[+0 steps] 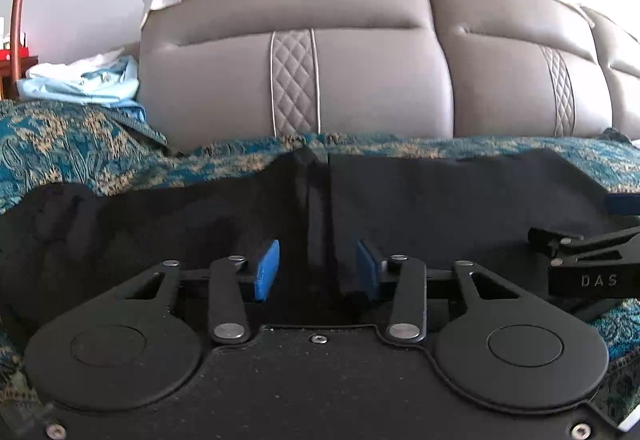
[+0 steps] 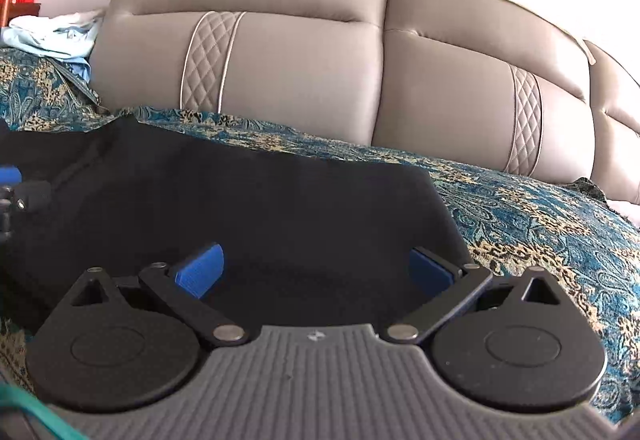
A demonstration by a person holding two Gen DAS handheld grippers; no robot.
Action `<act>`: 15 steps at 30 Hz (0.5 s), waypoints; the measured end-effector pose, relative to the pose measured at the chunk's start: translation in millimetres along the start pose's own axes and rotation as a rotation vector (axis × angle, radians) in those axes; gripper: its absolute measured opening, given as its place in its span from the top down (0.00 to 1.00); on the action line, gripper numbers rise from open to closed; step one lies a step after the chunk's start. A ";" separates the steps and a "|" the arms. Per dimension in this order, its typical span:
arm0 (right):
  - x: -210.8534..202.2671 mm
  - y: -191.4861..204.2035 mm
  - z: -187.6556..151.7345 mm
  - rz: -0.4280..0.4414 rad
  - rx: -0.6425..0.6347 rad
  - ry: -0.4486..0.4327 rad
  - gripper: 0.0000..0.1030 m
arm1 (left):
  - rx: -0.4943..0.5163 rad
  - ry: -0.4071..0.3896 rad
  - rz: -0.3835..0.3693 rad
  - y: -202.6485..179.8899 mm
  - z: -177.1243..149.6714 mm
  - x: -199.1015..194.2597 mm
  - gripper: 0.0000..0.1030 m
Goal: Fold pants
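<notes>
Nearest to me, my left gripper (image 1: 318, 270) sits low over the black pants (image 1: 440, 192), its blue pads part-way apart with a raised seam or fold of the dark cloth running between them; I cannot see the pads pressing on it, so I count it as not yet gripped. My right gripper (image 2: 316, 268) has its jaws spread wide over the near edge of the same pants (image 2: 260, 192), nothing pinched. I judge this the grasping step before a fold: next both grippers need to close on the near edge together and lift evenly. The pants lie spread on the teal patterned bedspread (image 2: 540, 208). On the right gripper's side I read "DAS" (image 1: 599, 281). Beyond stands the padded grey headboard (image 1: 360, 80).
</notes>
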State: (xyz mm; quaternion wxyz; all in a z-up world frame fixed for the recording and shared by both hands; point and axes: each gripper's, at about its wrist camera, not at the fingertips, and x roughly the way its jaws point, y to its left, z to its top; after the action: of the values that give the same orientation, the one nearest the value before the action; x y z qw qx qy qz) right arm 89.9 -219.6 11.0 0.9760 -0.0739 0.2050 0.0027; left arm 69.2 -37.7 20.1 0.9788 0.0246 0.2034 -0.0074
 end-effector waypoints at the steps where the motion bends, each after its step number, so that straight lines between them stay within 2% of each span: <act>1: -1.1 -0.3 -1.2 0.002 0.007 0.001 0.00 | -0.001 0.013 0.004 -1.0 -2.0 0.6 0.61; 6: 2.1 -8.8 3.4 0.025 0.074 0.033 0.00 | 0.042 0.001 0.029 -7.6 -8.1 -1.0 0.60; 11: 9.6 -14.2 36.1 0.085 0.099 0.007 0.00 | 0.031 -0.001 0.032 -6.9 -9.6 -2.1 0.60; 13: 25.7 -12.5 52.8 0.100 0.079 0.059 0.00 | 0.044 -0.006 0.032 -7.5 -10.4 -2.8 0.60; 15: 44.9 -11.8 62.1 0.076 0.061 0.108 0.00 | 0.052 -0.011 0.032 -7.9 -11.2 -3.5 0.60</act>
State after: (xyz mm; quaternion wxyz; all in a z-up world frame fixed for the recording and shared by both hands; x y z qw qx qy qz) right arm 156.3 -223.4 50.9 0.9644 -0.0362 0.2603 0.0293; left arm 61.4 -45.0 10.9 0.9789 0.0534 0.1973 0.0027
